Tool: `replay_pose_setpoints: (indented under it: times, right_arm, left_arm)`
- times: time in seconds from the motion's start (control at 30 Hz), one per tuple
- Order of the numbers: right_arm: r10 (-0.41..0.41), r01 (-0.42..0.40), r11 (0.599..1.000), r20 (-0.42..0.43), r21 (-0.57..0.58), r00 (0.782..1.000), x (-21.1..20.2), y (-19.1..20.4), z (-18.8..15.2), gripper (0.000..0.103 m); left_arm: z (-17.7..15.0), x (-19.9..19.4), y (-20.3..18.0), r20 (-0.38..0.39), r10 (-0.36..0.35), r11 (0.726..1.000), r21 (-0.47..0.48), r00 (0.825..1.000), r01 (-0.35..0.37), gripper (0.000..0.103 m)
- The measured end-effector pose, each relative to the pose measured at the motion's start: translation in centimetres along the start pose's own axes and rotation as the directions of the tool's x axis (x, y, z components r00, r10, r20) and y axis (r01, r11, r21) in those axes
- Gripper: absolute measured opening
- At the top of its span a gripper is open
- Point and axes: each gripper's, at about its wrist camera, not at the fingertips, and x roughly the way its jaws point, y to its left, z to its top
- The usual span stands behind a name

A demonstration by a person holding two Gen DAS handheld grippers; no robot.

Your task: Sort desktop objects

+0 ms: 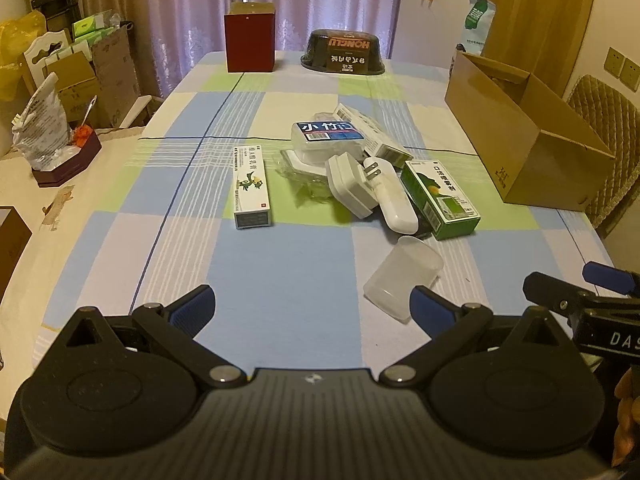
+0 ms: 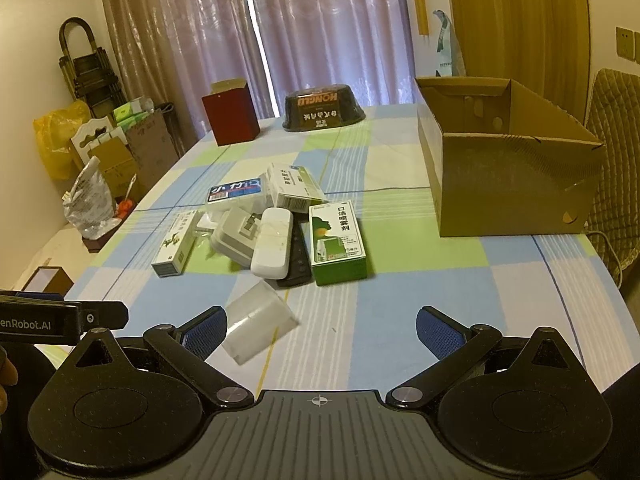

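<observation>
- The left gripper (image 1: 310, 308) hangs low over the near part of the worktop (image 1: 280, 264), its blue-padded fingers spread wide with nothing between them.
- The right gripper (image 2: 320, 332) sits beside it, fingers likewise spread wide and holding nothing.
- A clear plastic cup (image 1: 402, 278) lies on its side on the checked cloth, just ahead of the left gripper's right finger; in the right wrist view the cup (image 2: 258, 322) is next to the right gripper's left finger.
- Beyond the cup, a heap of things lies at the middle of the worktop: a green box (image 2: 338, 244), a white case (image 2: 272, 248) lying over a dark remote (image 2: 298, 260), a white plug adapter (image 1: 352, 184), a clear tub with a blue label (image 1: 328, 138) and a white carton (image 2: 294, 188) behind it.
- A long white tube box (image 1: 252, 188) lies apart, to the left of the heap.
- An open cardboard box (image 2: 508, 184) stands on the right side of the worktop, well apart from the heap.
- A dark red box (image 1: 250, 42) and an upturned black bowl (image 1: 344, 54) stand at the far edge.
</observation>
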Motion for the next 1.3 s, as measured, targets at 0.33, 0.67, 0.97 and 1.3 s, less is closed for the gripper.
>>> replay_pose_setpoints:
  times: [0.33, 0.67, 0.97, 1.3]
  right_arm:
    - [0.001, -0.001, 1.0, -0.003, 0.006, 1.0, -0.09, 0.0, 0.1, 0.103]
    - [0.002, -0.002, 1.0, 0.0, 0.007, 1.0, -0.05, -0.09, -0.06, 0.103]
    - [0.001, -0.001, 1.0, -0.003, 0.004, 1.0, -0.06, 0.02, 0.02, 0.103]
    - [0.001, -0.001, 1.0, -0.005, 0.005, 1.0, 0.01, 0.2, 0.0, 0.103]
  left_arm:
    - [0.09, -0.19, -0.05, 0.0, -0.003, 1.0, 0.002, 1.0, 0.003, 0.102]
    - [0.16, -0.21, -0.05, -0.004, -0.009, 1.0, 0.001, 1.0, 0.009, 0.102]
    - [0.07, -0.25, 0.01, -0.008, -0.01, 1.0, -0.002, 1.0, 0.01, 0.102]
    - [0.08, -0.27, 0.06, -0.011, -0.014, 1.0, -0.006, 1.0, 0.014, 0.102]
